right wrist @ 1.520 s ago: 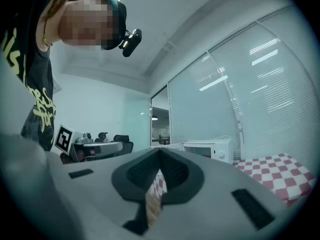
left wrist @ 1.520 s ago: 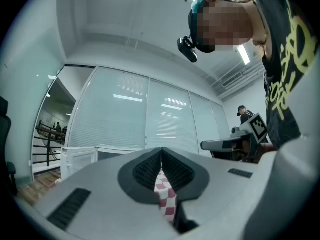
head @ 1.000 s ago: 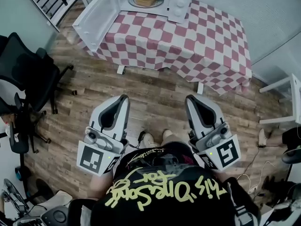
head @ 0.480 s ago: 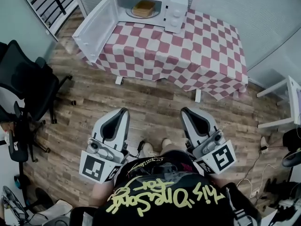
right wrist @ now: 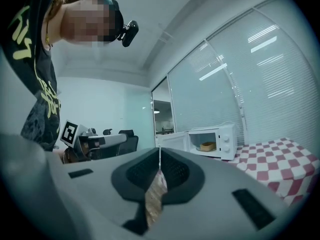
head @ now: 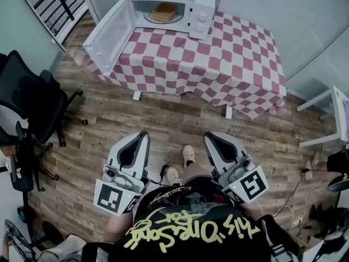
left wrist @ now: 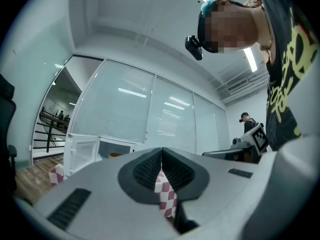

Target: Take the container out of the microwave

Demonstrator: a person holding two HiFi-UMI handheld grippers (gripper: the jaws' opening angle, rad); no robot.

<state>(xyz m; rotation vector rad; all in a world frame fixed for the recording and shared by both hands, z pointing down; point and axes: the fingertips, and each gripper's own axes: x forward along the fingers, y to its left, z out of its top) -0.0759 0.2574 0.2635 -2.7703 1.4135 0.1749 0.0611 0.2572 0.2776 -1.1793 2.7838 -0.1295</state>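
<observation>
A white microwave (head: 180,4) stands with its door (head: 109,34) swung open at the far left of a table under a red-and-white checked cloth (head: 218,59). Inside, on the turntable, sits a tan container (head: 165,11), also in the right gripper view as the container (right wrist: 206,146). My left gripper (head: 143,136) and right gripper (head: 209,137) are both shut and empty, held close to the person's body over the wood floor, well short of the table. In the left gripper view the microwave (left wrist: 95,151) shows at lower left.
A black office chair (head: 32,100) stands at the left on the wood floor (head: 174,119). A white table edge (head: 335,113) is at the right, with cables on the floor nearby. Glass walls with blinds run behind the checked table. Another person (left wrist: 246,124) stands far off.
The head view has drawn nearer the table and tipped slightly, so the microwave sits lower in view. Both grippers sank a little in the picture. Their jaws stayed shut.
</observation>
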